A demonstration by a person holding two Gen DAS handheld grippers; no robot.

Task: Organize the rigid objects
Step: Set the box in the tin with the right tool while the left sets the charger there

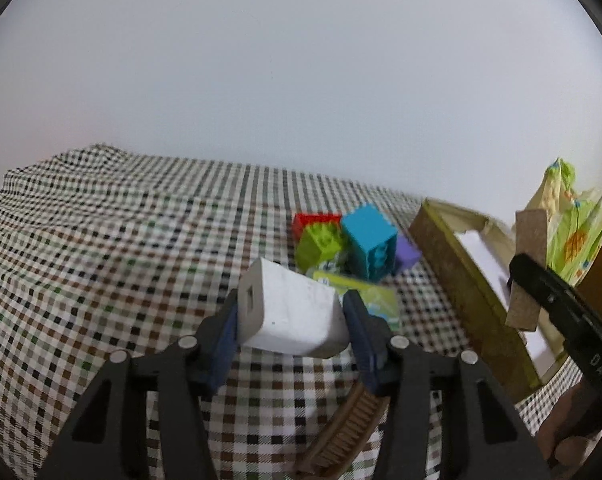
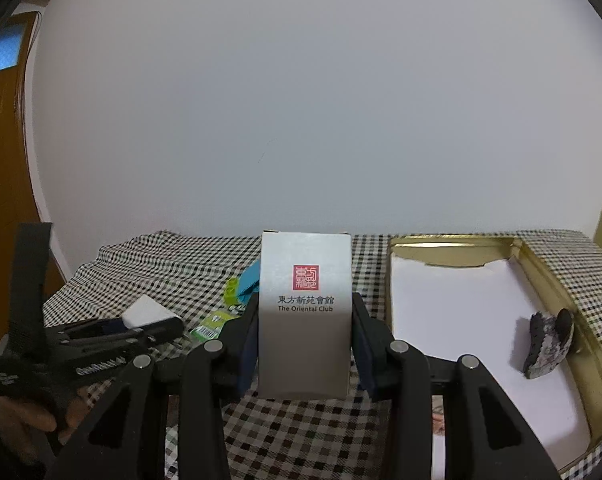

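over checked cloth (image 1: 101, 240): left gripper (image 1: 293, 316) clamps a white rounded plastic charger block (image 1: 293, 312); right gripper (image 2: 305, 336) clamps an upright grey card box (image 2: 305, 312). beside it, a gold-rimmed tray (image 2: 549, 280), white-lined, holds a dark mottled object (image 2: 549, 344), possibly a hair clip. plastic bricks (image 1: 357, 240) clustered near.

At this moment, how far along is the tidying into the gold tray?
Early on. Done: only a dark hair clip lies in the gold tray. In hand: the left gripper is shut on a white charger, the right gripper on a silver box. Left: toy blocks, a green card and a wooden comb remain on the checked cloth.
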